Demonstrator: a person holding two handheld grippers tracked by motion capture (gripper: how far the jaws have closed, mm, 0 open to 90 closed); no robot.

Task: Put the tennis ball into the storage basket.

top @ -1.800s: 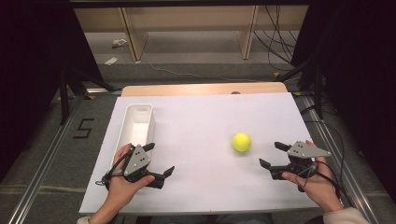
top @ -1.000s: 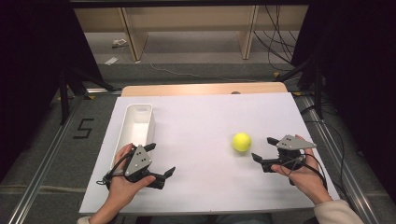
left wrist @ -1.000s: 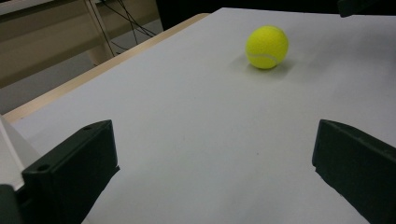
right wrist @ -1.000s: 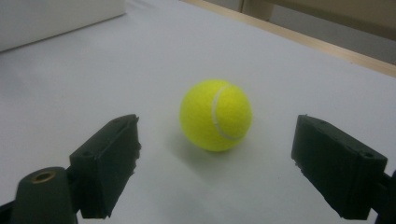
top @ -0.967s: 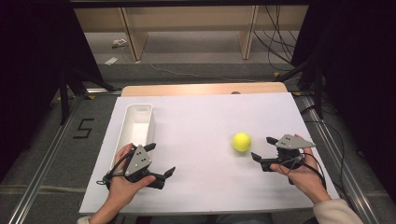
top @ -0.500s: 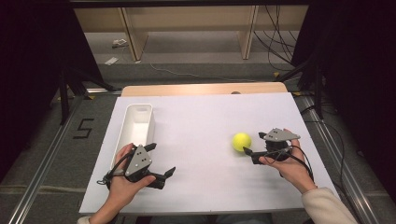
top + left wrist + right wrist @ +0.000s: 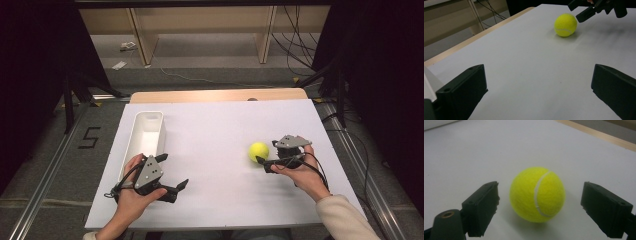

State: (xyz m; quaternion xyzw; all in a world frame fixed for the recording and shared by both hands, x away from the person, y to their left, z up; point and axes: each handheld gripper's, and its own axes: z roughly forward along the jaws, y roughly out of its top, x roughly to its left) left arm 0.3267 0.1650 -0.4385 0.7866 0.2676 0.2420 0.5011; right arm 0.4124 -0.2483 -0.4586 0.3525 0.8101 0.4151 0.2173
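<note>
A yellow tennis ball rests on the white table sheet, right of centre. My right gripper is open and low on the table, its jaws reaching toward the ball from the right. In the right gripper view the ball lies just beyond the two spread jaws, touching neither. My left gripper stands open near the front left, empty. In the left gripper view the ball is far off, with the right gripper beside it.
A long white bin lies along the left side of the sheet, just beyond my left hand. A wooden table edge runs along the back. Cables and shelf legs stand on the floor behind.
My right gripper has slid left across the table toward the ball, until its open jaws reach the ball's right side. The left gripper and the ball have stayed put.
</note>
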